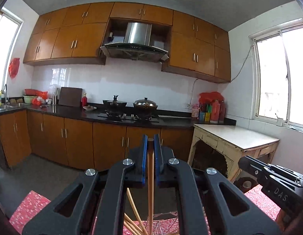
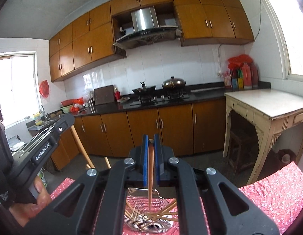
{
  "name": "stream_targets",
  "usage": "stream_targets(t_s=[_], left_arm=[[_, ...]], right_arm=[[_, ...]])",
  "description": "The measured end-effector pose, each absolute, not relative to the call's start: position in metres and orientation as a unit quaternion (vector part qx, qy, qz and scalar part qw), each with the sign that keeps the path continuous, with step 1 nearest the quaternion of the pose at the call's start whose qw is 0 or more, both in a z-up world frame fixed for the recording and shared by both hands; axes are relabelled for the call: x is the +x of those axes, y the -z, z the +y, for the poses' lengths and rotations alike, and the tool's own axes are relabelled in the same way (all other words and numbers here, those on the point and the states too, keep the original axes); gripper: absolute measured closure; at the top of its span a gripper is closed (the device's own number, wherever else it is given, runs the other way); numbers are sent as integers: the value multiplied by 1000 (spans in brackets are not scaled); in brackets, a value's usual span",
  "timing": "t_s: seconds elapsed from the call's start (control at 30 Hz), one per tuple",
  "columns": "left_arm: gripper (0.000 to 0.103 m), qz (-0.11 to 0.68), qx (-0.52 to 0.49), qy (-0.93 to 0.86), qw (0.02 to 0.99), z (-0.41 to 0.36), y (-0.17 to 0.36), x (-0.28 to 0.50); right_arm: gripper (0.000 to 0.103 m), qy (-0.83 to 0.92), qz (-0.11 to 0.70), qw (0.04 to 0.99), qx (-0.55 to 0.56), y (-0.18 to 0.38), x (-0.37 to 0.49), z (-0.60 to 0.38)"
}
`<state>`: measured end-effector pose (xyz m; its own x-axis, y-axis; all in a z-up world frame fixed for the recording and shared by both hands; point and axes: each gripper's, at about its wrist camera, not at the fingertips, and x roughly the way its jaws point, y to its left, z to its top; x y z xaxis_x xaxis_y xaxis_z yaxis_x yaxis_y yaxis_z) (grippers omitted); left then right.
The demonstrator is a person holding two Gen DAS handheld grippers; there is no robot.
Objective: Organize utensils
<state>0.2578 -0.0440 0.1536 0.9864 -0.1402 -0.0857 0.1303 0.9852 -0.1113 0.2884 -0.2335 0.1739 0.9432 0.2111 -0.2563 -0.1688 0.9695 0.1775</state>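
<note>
A: What's the biggest thing near the wire basket (image 2: 149, 213)?

B: The bench under it, covered with a red patterned cloth (image 2: 272, 195). Beyond the basket stand the brown kitchen cabinets (image 2: 143, 129), and to the right of it a worn cream side table (image 2: 268, 105).

A: And the basket itself?

B: It sits on the red cloth, directly below the right claw (image 2: 151, 143). Several chopsticks lie crossed inside it, some poking out over its rim.

A: What are the claws doing?

B: The right claw is closed on a darker wooden chopstick (image 2: 150, 176), held upright, its lower end reaching down into the basket. The left claw (image 1: 150, 143) grips a paler chopstick (image 1: 150, 176) the same way, above the basket (image 1: 165, 221); I think its tip is inside, but the claw body hides most of that.

A: How do the two stand to each other?

B: Left claw just left of the basket, right claw over it, close together
</note>
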Motion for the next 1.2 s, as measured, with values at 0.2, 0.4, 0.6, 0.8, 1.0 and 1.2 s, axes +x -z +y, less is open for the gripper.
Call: stream_targets(t_s=[0.2, 0.4, 0.6, 0.8, 1.0, 1.2], left_arm=[[95, 61, -41, 49, 996, -48, -142, 270], [48, 59, -48, 25, 997, -24, -146, 252], [38, 59, -38, 18, 997, 0, -152, 222], [19, 65, -35, 17, 997, 22, -146, 185], [2, 72, -26, 18, 997, 32, -114, 134], [2, 81, -24, 33, 996, 29, -82, 96]], right_arm=[[94, -84, 168, 979, 78, -156, 303, -235], [66, -64, 159, 981, 88, -157, 287, -251], [44, -48, 141, 984, 95, -168, 256, -263], [15, -47, 116, 989, 75, -163, 201, -260], [4, -48, 91, 994, 40, -130, 135, -233], [4, -29, 76, 996, 35, -93, 88, -217]])
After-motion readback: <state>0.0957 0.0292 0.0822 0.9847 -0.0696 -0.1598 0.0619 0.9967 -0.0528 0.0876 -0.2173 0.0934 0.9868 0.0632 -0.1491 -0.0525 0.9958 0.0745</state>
